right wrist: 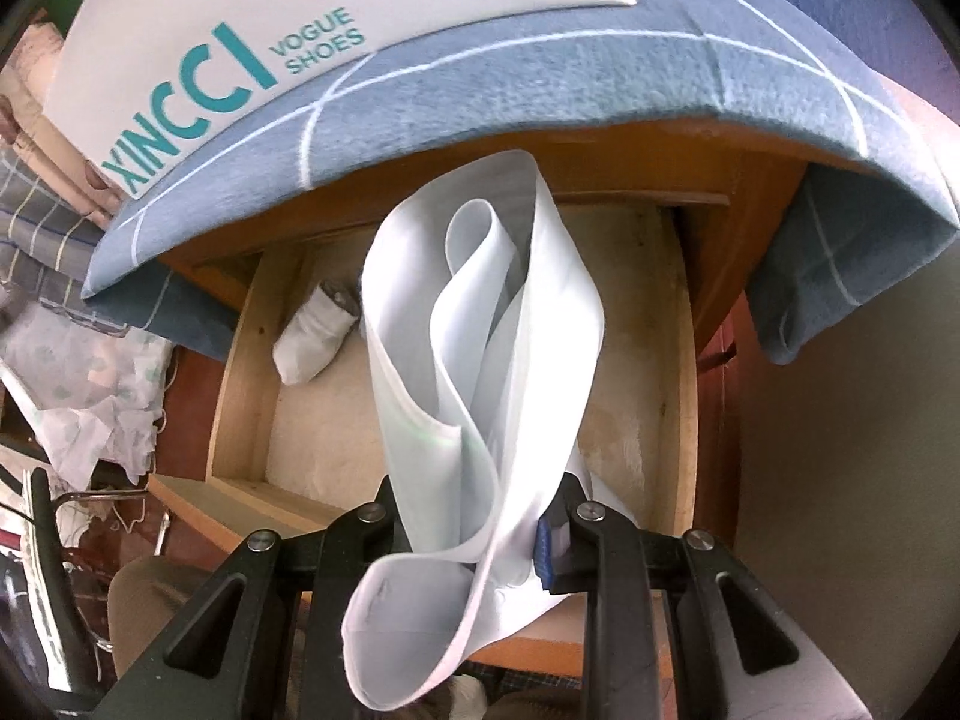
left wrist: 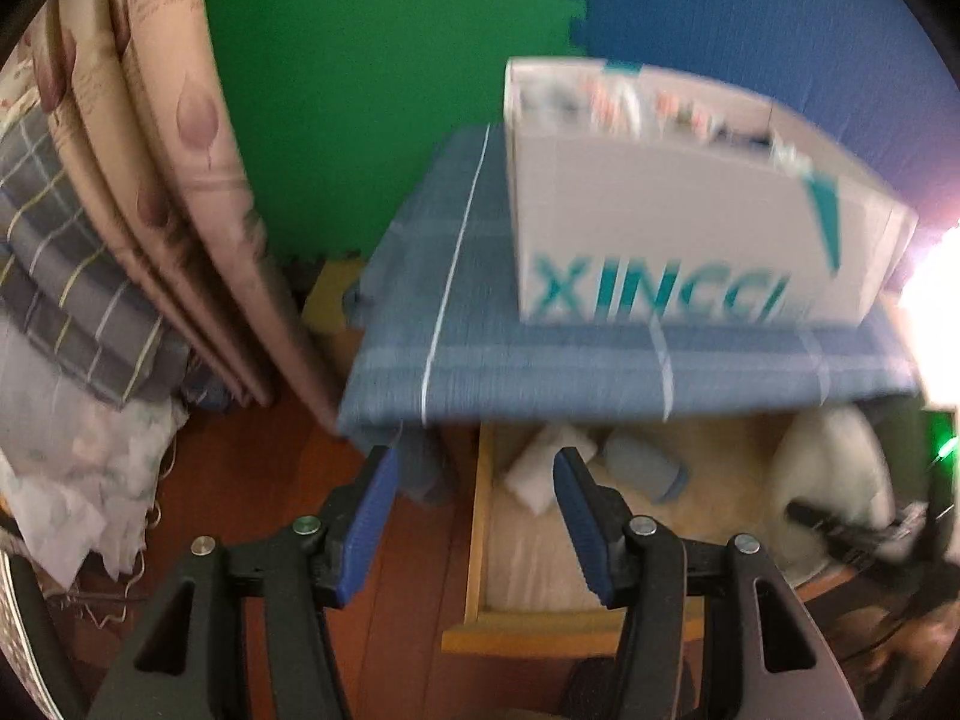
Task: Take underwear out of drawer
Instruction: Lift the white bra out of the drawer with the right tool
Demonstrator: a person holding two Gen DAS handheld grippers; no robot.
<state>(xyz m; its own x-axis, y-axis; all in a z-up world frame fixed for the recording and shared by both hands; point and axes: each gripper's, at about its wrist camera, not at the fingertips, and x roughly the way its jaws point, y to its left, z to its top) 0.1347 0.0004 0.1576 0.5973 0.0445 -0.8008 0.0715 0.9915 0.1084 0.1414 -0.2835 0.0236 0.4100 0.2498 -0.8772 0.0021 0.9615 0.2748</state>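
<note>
In the right wrist view my right gripper (right wrist: 477, 504) is shut on a pale white pair of underwear (right wrist: 492, 360), which hangs in loose folds above the open wooden drawer (right wrist: 240, 372). A rolled white garment (right wrist: 312, 336) lies at the drawer's back left. In the left wrist view my left gripper (left wrist: 474, 462) stands open with nothing between its blue pads (left wrist: 372, 516), over the drawer's left rim (left wrist: 480, 510). Inside lie the white roll (left wrist: 528, 474) and a blue roll (left wrist: 645, 468). The lifted underwear (left wrist: 828, 480) shows blurred at the right.
A blue checked cloth (right wrist: 540, 90) covers the cabinet top and overhangs the drawer. A white shoe box (left wrist: 660, 210) stands on it. Folded bedding (left wrist: 120, 240) is stacked at the left, with crumpled fabric (right wrist: 90, 396) below it. Green and blue foam mats (left wrist: 360, 90) line the wall.
</note>
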